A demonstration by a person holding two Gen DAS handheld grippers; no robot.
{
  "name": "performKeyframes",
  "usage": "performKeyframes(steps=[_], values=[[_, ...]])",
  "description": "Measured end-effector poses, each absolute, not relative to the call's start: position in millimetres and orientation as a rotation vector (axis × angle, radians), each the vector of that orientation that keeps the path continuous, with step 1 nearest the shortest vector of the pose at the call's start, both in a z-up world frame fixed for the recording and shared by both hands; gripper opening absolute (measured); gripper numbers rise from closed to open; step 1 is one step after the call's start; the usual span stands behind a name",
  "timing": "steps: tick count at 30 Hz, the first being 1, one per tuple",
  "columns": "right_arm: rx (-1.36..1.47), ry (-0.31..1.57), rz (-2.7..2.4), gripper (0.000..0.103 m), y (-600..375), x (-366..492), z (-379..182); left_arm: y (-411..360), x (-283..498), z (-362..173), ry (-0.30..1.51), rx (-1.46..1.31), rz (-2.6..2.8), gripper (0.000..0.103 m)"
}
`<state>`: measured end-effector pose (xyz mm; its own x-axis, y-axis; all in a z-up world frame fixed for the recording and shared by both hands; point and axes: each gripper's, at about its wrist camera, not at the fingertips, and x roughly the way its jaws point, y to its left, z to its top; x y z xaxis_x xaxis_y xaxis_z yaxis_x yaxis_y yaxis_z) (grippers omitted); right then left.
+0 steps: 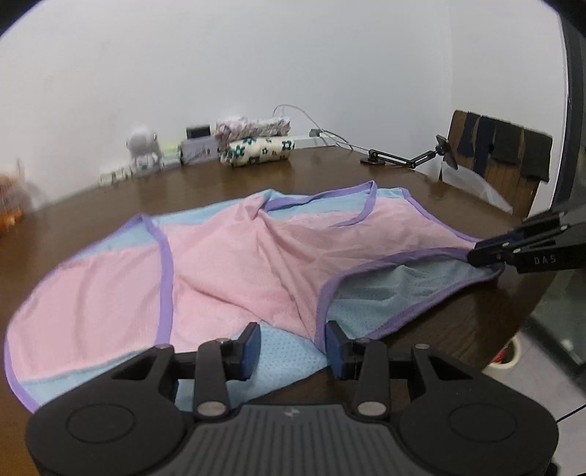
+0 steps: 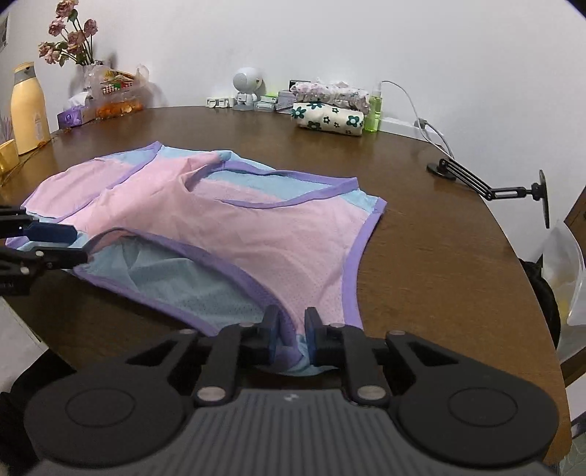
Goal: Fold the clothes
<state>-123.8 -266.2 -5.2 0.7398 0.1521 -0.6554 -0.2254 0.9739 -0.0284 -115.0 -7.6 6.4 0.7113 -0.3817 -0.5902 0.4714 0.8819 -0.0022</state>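
On the brown table [image 2: 421, 234], a pink and blue mesh vest [image 1: 227, 256] with purple trim lies spread but rumpled, filling the near half. Left gripper [image 1: 293, 346], seen in its own view at 6 o'clock, stands released: blue pads apart, blue hem fabric lying between them, neither pad pressing it. Same gripper shows at 9 o'clock in the right view, at the vest's edge.

Right gripper [image 2: 291, 338] is nearly clenched on bunched purple-and-blue trim at the vest's near corner (fabric sits tight between the pads, so grasping the vest). In the left view it shows at 3 o'clock, pinching that strap corner.

Back edge, 12 o'clock: folded floral cloths [image 2: 329, 119], a small white robot figure [image 2: 246, 89], a green spray bottle [image 2: 374, 110]. At 10 o'clock, a yellow bottle [image 2: 28, 110] and pink flowers [image 2: 69, 33]. A black phone holder [image 2: 490, 186] at 3 o'clock.
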Motion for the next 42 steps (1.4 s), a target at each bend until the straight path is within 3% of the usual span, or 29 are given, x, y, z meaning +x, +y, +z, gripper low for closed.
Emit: performKeyframes(steps=[3,6,7,9,14,17,22,25,28,30,32,33,35,42], values=[[-0.095,0.711,0.212,0.015,-271,-121,-1,13,-118,16,0.583,0.145,-0.521,0.038],[-0.155,0.619,0.290,0.018,-263,-136,10,45,-123,26,0.533,0.181,-0.552,0.055],[-0.167,0.587,0.337,0.024,-260,-142,13,57,-125,27,0.525,0.194,-0.548,0.057],[-0.189,0.533,0.434,0.036,-251,-151,18,78,-124,24,0.522,0.214,-0.511,0.057],[-0.234,0.533,0.623,0.036,-191,-145,5,105,-120,12,0.569,0.219,-0.470,0.055],[-0.276,0.548,0.660,0.035,-159,-133,-4,104,-122,6,0.594,0.161,-0.469,0.035],[-0.286,0.576,0.684,0.037,-140,-121,-9,94,-137,4,0.596,0.157,-0.536,0.037],[-0.261,0.589,0.693,0.037,-145,-123,-10,93,-143,3,0.585,0.189,-0.608,0.049],[-0.241,0.585,0.705,0.037,-151,-125,-12,100,-134,1,0.566,0.217,-0.572,0.048],[-0.235,0.576,0.705,0.033,-152,-123,-13,106,-125,4,0.583,0.202,-0.568,0.037],[-0.229,0.569,0.698,0.013,-154,-121,-13,110,-120,6,0.591,0.217,-0.595,0.008],[-0.223,0.573,0.696,0.009,-155,-120,-13,113,-118,8,0.598,0.223,-0.617,0.005],[-0.207,0.584,0.701,0.004,-158,-118,-11,118,-114,11,0.589,0.238,-0.663,0.002],[-0.164,0.550,0.681,0.004,-164,-82,20,113,-50,47,0.518,0.309,-0.692,0.002]])
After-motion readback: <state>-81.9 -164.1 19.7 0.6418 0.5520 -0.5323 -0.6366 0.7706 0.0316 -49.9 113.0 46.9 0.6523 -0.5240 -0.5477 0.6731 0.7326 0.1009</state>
